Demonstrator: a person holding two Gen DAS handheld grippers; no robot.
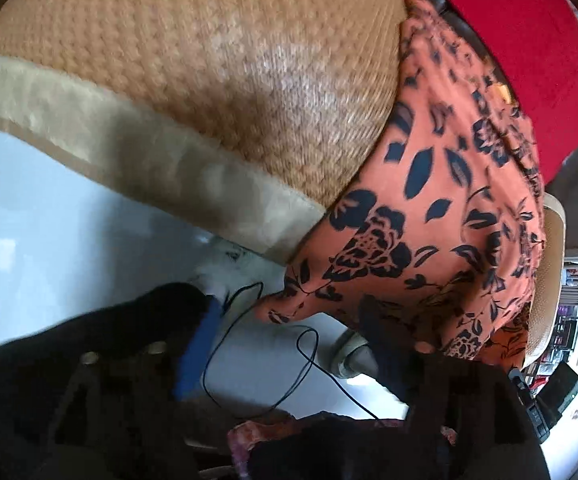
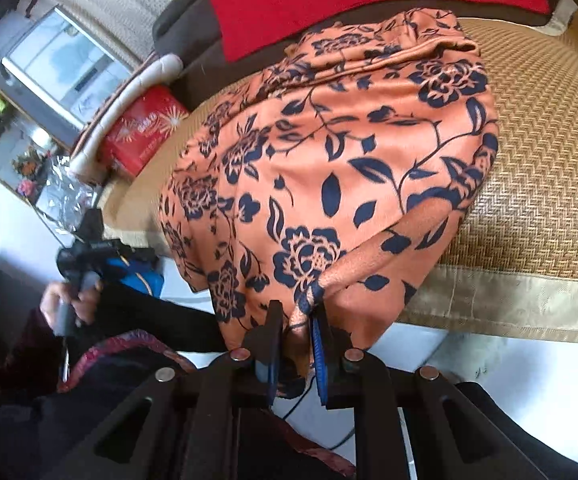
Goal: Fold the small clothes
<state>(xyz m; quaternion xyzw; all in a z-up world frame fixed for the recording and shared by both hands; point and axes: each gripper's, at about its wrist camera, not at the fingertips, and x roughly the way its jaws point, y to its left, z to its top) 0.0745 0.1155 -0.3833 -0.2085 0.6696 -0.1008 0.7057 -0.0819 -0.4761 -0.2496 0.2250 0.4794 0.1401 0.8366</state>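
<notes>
Two fingers (image 2: 321, 332) pinching floral cloth (image 2: 329, 184)

Daylight lit both views evenly, and the glossy white floor (image 1: 49, 216) glared at the left wrist view's lower left. Motion blur smeared the woven tan mat (image 1: 217, 64) there. Fisheye curvature bent the edges, and black vignettes filled the corners.

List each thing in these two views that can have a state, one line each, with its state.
Right gripper: jaws shut on the garment's hanging edge.
Left gripper: jaws open, nothing between them.
Orange floral garment: rumpled, unfolded, draped over the cushion's front edge.
Woven seat cushion: flat, partly covered by the garment.
Red pillow: propped behind the garment.
</notes>
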